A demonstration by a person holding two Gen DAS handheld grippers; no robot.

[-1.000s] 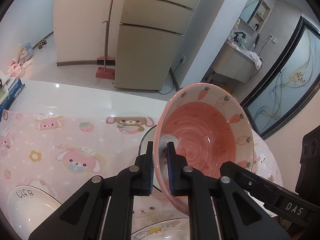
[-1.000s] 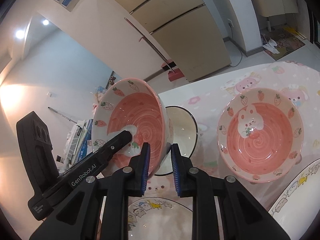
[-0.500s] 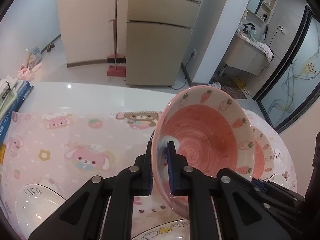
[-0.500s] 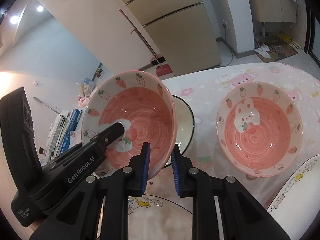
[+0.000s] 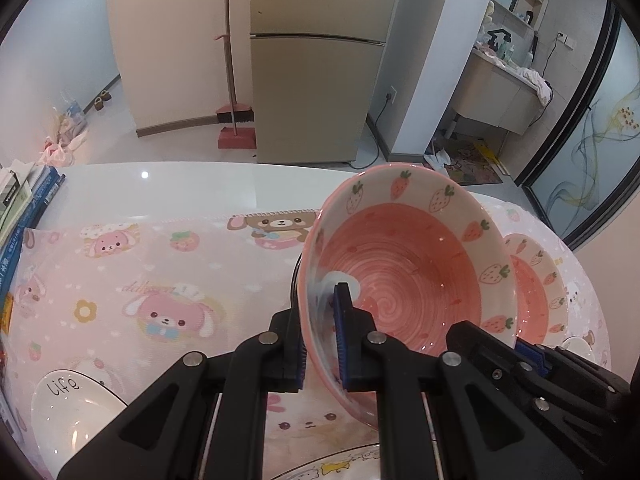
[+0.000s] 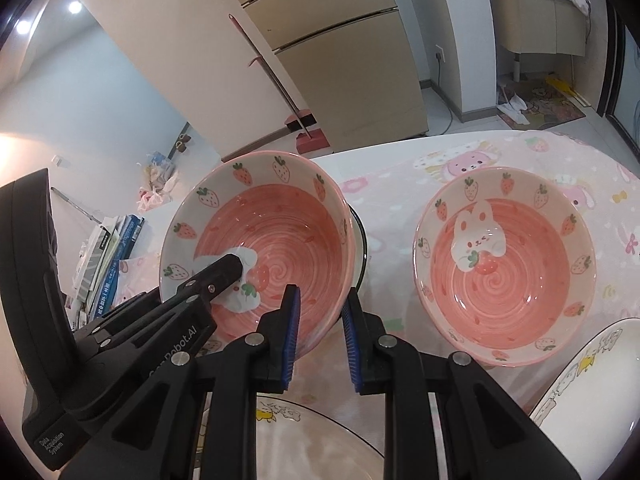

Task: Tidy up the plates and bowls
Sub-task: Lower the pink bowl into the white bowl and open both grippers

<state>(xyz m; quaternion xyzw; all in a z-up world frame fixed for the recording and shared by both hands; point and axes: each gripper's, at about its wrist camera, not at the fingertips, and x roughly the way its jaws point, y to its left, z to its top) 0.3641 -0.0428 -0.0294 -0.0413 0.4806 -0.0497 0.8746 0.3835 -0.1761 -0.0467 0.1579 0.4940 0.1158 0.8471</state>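
Your left gripper (image 5: 322, 336) is closed on the rim of a pink strawberry bowl (image 5: 408, 264): one blue pad (image 5: 342, 336) lies against the inside wall and the other finger presses the outside. The bowl is lifted off the table and tilted, so its opening faces toward the camera and to the right. In the right wrist view the same bowl (image 6: 260, 256) sits at the left with the left gripper's finger (image 6: 224, 272) reaching over its rim onto the white rabbit picture inside.

Your right gripper (image 6: 320, 340) is a little open. Its two blue pads (image 6: 291, 332) stand on either side of the near rim of the held bowl. I cannot tell if they touch the rim; a gap shows on the right side.

A second strawberry bowl (image 6: 504, 268) with a rabbit inside rests upright on the pink cartoon tablecloth (image 6: 472, 164), to the right of the held bowl and apart from it. In the left wrist view it (image 5: 536, 280) shows only partly, behind the held bowl.

A white dish with a dark rim (image 6: 362, 248) lies behind the held bowl, mostly hidden. A white plate with cartoon drawings (image 6: 316, 436) lies near the bottom, under the right gripper, and another such plate (image 6: 588, 384) is at the lower right edge. A white plate with the word "life" (image 5: 72, 408) is at the lower left of the left wrist view. Books (image 5: 20, 200) are stacked at the left end of the table.
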